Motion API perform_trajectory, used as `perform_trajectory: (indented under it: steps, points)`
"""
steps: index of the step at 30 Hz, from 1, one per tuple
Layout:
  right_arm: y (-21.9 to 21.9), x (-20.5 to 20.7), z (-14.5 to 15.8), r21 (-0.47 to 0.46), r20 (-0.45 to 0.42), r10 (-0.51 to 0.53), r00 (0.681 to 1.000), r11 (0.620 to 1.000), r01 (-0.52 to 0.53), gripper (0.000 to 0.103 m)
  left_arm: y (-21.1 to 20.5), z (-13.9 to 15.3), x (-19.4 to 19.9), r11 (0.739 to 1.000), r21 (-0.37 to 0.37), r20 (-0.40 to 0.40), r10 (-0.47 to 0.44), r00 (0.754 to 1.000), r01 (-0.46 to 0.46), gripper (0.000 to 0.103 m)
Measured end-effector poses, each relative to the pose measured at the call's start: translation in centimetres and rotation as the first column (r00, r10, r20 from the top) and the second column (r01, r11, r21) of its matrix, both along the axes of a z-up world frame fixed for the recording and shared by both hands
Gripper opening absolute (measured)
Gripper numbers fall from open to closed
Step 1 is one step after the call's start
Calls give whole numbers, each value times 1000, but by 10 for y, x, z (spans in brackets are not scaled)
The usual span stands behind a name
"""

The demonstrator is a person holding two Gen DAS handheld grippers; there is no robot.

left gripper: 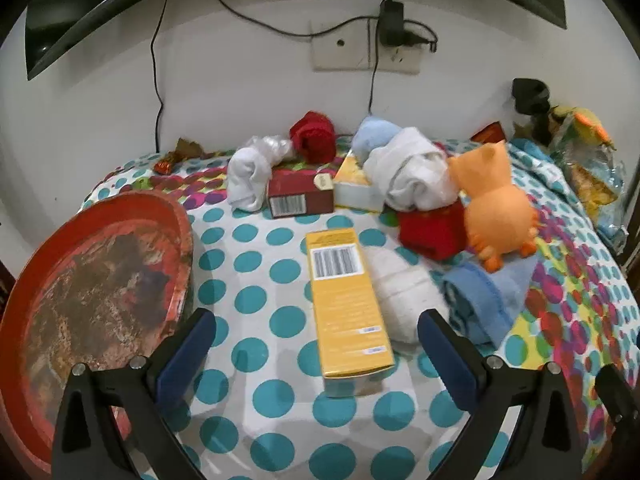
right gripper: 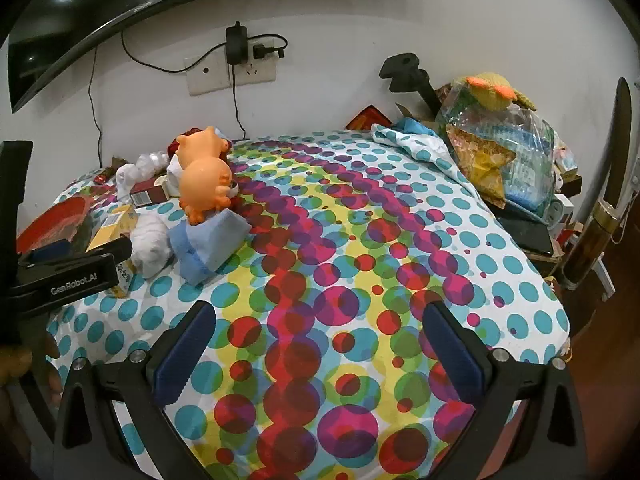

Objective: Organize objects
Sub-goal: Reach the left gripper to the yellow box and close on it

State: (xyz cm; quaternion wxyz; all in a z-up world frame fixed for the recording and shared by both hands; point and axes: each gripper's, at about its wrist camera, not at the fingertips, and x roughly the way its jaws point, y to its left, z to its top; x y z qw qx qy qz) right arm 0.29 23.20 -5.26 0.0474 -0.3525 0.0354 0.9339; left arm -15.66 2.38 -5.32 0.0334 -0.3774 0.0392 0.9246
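Observation:
My left gripper (left gripper: 316, 344) is open, its jaws standing on either side of the near end of a long yellow box (left gripper: 346, 300) lying on the dotted cloth. Beside the box lie a white rolled cloth (left gripper: 404, 296) and a blue folded towel (left gripper: 488, 296). An orange cat toy (left gripper: 496, 208) leans on a red cloth (left gripper: 434, 232). Behind are a dark red box (left gripper: 300, 196), white socks (left gripper: 250, 176), a red knit roll (left gripper: 314, 134) and a yellow-white box (left gripper: 354, 186). My right gripper (right gripper: 320, 348) is open and empty over the cloth's coloured middle; the cat toy (right gripper: 204, 184) is far to its left.
A red round tray (left gripper: 92, 288) leans at the left edge. Wall socket with cables (left gripper: 368, 50) is behind. Plastic bags and a knitted toy (right gripper: 500, 148) pile up at the right. The left gripper's body (right gripper: 68, 276) shows at the left of the right wrist view.

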Motion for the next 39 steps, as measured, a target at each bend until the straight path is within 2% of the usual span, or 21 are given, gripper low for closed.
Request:
perform_trajectory:
  steps: [7,14,15,16,17,18,21,24,30,36,39]
  points:
    - [-4,-2,-6,4,17,10,1000,1000,-10,103,3,-6,-1,1000,-21,5,4,1000,-4,103]
    - [-6,-4,-15,1,44,19,999,1000,-19,103,2,-8,-5,1000,-8,19,2,1000,-2,103]
    - [-6,-4,-15,1,42,17,999,1000,-17,103,2,-8,-5,1000,-9,22,0,1000,0,100]
    - [-6,-4,-15,1,40,17,999,1000,-17,103,2,-8,-5,1000,-11,22,-4,1000,4,96]
    - [-6,-4,-15,2,39,17,999,1000,-17,103,3,-7,-4,1000,-10,18,-14,1000,14,78]
    - [-7,-4,-16,4,39,16,999,1000,-16,103,4,-7,-3,1000,-12,20,-23,1000,24,54]
    - [-7,-4,-16,3,39,17,999,1000,-17,103,5,-8,-3,999,-41,34,-28,999,29,34]
    - [-7,-3,-15,5,34,21,999,1000,-21,103,5,-6,0,998,-63,26,-25,999,27,31]
    - [-7,-3,-16,4,38,21,999,1000,-21,103,1,6,10,998,-60,-11,-36,999,36,30]
    - [-5,-1,-14,5,35,20,999,1000,-20,103,-21,36,27,999,19,-67,-42,997,44,30]
    - [-5,-1,-13,4,42,23,999,1000,-23,103,-38,50,36,999,32,-99,-38,994,41,30]
